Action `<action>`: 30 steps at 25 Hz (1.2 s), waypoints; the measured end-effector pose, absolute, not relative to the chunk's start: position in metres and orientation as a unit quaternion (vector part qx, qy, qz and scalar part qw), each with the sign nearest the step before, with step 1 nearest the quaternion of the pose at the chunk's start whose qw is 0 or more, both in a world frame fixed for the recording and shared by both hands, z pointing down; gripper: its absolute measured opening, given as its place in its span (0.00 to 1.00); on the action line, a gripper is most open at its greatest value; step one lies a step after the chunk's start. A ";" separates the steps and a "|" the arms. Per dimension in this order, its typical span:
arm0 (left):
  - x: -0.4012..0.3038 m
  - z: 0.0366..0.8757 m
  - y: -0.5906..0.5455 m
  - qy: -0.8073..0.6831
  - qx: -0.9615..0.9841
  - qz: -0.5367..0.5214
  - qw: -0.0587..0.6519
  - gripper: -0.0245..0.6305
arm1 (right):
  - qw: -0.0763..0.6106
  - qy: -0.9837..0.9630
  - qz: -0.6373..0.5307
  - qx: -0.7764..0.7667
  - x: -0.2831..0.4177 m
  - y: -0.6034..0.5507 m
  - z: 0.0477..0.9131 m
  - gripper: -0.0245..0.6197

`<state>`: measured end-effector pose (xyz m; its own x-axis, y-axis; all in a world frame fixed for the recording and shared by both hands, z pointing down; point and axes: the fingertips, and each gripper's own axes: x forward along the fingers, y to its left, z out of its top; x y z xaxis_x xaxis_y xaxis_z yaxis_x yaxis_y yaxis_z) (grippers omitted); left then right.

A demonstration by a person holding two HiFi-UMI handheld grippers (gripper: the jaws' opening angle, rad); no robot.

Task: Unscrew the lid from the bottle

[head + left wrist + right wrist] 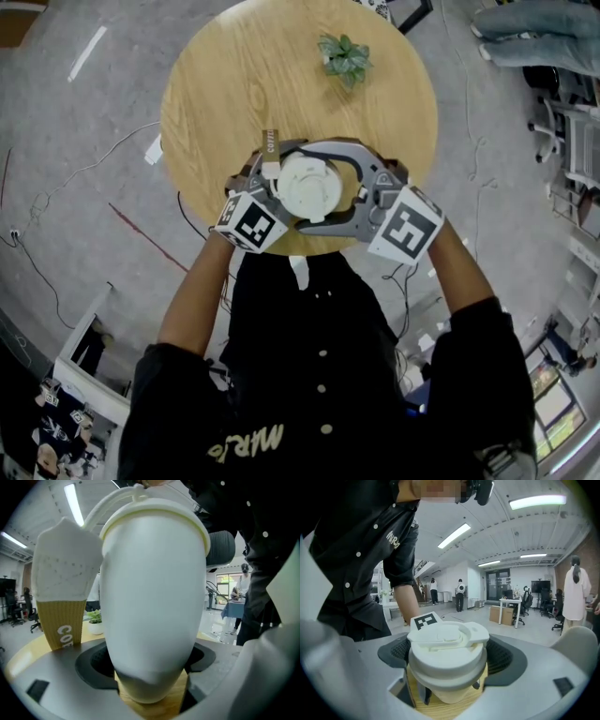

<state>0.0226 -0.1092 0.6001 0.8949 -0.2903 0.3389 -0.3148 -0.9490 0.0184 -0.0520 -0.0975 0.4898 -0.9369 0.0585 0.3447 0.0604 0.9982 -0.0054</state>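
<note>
Round wooden table (234,84). A white bottle (150,597) stands upright near the table's front edge, between both grippers. Left gripper (151,679): jaws set wide, pads pressed against the bottle's body low down. Right gripper (447,670): pads clamped on the white lid (447,641), which sits on the bottle's top. A paper cup (61,606) with a brown sleeve is just beside the bottle. A small potted plant (344,56) is on the far side, well apart.

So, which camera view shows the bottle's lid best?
The right gripper view: the lid fills the centre, side and top visible. The head view shows only its top; the left gripper view, mainly the bottle.
</note>
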 end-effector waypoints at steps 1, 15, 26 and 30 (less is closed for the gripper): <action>0.022 0.599 -0.106 -0.130 0.977 0.168 0.036 0.61 | 0.176 -0.983 -0.004 -0.045 -0.053 -0.097 0.489 0.77; 0.010 0.586 -0.090 -0.061 0.984 0.162 0.035 0.61 | 0.162 -0.982 0.050 0.085 -0.053 -0.098 0.474 0.81; 0.013 0.588 -0.090 -0.073 0.984 0.163 0.025 0.61 | 0.166 -0.981 -0.015 0.099 -0.059 -0.095 0.477 0.76; 0.014 0.584 -0.088 -0.065 0.985 0.156 0.033 0.61 | 0.183 -0.983 -0.008 -0.023 -0.052 -0.085 0.480 0.76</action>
<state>0.0144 -0.0882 0.5839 0.9429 -0.1177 0.3116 -0.1380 -0.9895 0.0438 -0.0522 -0.0855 0.4803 -0.9317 0.0429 0.3607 0.0487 0.9988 0.0072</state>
